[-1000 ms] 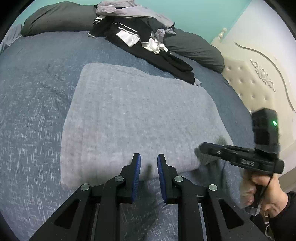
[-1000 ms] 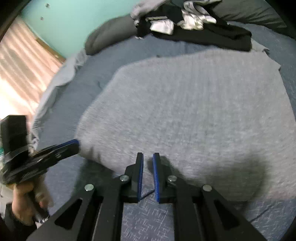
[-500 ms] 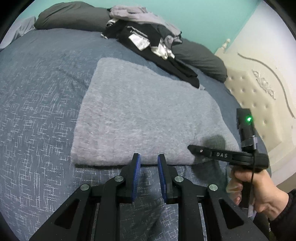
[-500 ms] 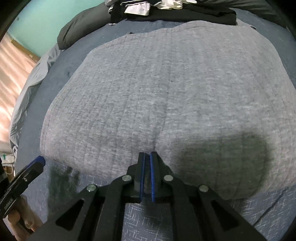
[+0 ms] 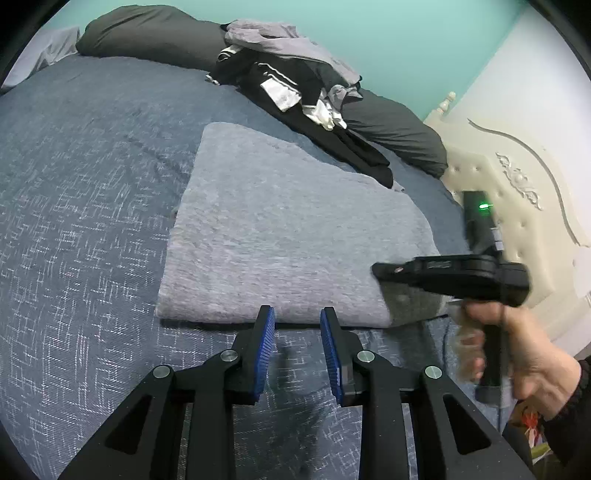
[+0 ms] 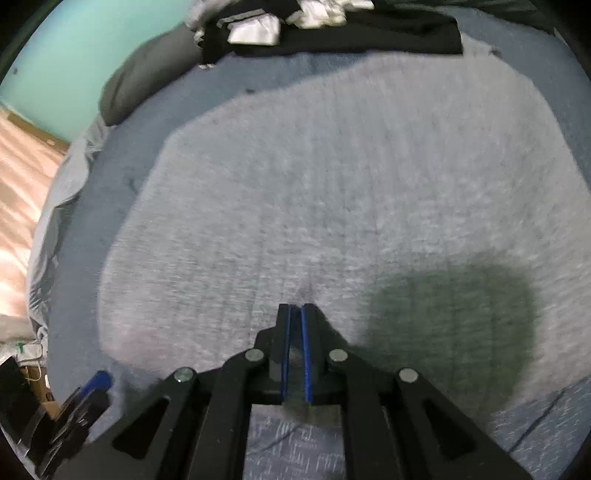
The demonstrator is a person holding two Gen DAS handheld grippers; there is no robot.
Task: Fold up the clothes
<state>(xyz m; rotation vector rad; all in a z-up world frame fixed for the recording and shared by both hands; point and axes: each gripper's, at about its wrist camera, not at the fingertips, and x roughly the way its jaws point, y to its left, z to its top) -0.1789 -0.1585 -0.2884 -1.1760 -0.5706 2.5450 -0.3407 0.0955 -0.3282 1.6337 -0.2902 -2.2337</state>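
A grey garment (image 5: 295, 236) lies folded into a flat rectangle on the blue bedspread (image 5: 85, 229). My left gripper (image 5: 297, 310) hovers just short of its near edge. Its jaws are opening, and only bedspread shows between the blue pads (image 5: 266, 339). My right gripper (image 6: 295, 308), held in a hand (image 5: 532, 362), is shut and points steeply down onto the garment (image 6: 332, 184) near its right front corner. Grey fabric shows between its pads, and the cloth puckers at the tips. From the left wrist view the right gripper (image 5: 380, 269) comes in from the right. The left gripper's blue tip (image 6: 99, 380) shows at lower left.
A heap of black, white and grey clothes (image 5: 295, 85) lies at the far end of the bed, on dark pillows (image 5: 147, 33). A cream padded headboard (image 5: 517, 192) stands to the right. The bed's edge and a pale sheet (image 6: 59, 206) are on the left.
My left gripper has drawn back off the garment's near edge and its jaws have widened. My right gripper's jaws have gone from a narrow gap to shut, and it has come lower over the garment.
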